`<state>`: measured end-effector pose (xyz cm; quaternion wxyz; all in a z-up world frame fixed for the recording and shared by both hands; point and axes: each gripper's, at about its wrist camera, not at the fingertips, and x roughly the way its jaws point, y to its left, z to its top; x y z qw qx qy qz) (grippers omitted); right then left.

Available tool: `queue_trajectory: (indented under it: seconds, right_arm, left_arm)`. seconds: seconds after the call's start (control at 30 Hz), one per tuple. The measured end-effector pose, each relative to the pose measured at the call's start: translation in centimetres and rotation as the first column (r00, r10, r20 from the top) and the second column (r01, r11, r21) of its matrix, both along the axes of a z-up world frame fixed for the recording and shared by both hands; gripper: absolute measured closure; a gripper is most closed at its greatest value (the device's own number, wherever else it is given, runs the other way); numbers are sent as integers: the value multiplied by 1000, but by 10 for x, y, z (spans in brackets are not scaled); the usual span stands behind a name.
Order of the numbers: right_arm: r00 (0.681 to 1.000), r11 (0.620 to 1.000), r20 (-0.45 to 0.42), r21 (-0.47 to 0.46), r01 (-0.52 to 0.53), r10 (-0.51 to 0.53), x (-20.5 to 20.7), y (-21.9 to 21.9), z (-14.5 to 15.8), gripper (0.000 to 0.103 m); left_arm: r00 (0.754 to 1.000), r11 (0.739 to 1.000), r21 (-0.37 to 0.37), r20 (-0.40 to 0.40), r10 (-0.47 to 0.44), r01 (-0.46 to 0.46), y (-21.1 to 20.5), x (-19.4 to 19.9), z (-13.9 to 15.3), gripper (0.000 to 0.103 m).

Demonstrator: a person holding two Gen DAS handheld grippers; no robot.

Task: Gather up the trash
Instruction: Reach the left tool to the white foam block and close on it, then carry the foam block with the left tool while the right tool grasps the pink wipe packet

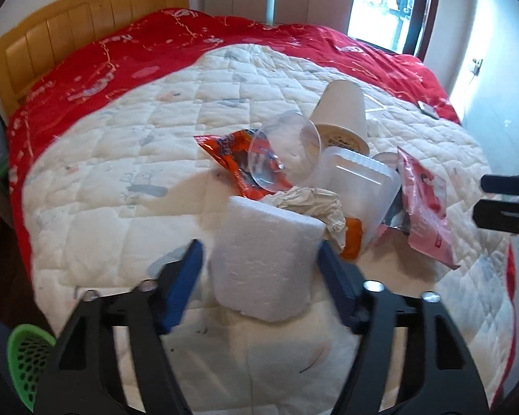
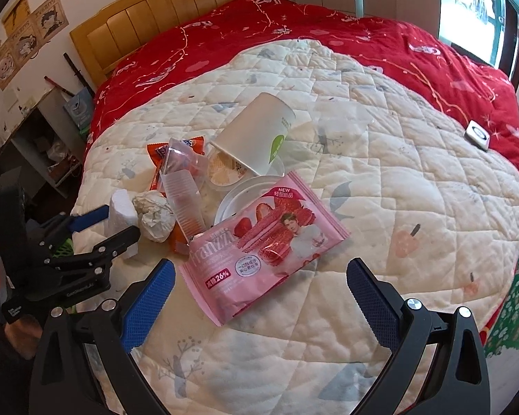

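Straddling the foam block (image 1: 264, 259) near the bed's (image 1: 103, 173) front edge, the left hand-held gripper (image 1: 259, 276) stands apart, pads not yet pressing it. Right hand-held gripper (image 2: 261, 297) hangs apart over the pink wrapper (image 2: 259, 245), whose long axis runs diagonally. Judged barely begun: the whole pile remains uncollected.

A: Lower centre, I'm seeing a white foam block (image 1: 264, 263), blue pads (image 1: 185, 287).

B: Mine: pink strawberry-print wrapper (image 2: 259, 245), cream quilt (image 2: 380, 180) with diamond stitching, red bedspread (image 2: 328, 31) above.
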<state>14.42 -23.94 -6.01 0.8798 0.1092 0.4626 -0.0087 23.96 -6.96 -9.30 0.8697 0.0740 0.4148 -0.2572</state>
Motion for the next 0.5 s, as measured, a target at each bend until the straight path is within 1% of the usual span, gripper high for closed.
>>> queue_trajectory:
  seconds: [0.1,0.23,0.5]
  right_arm:
    - [1000,999,-6,31,9,-9,1,-1,-2,7]
    - [999,996,-16,81,34,-33,6,-8,-3,7]
    - [994,974,-64,204,101,-89,22,-16,-10,7]
  left_arm:
    - [1000,1000,-28,8,14,-13,5,-1,0,41]
    - [1000,999,-42,19,19,-18,8,-5,4,42]
    - [996,996,-64,67,59,-55,22,-22,27,42]
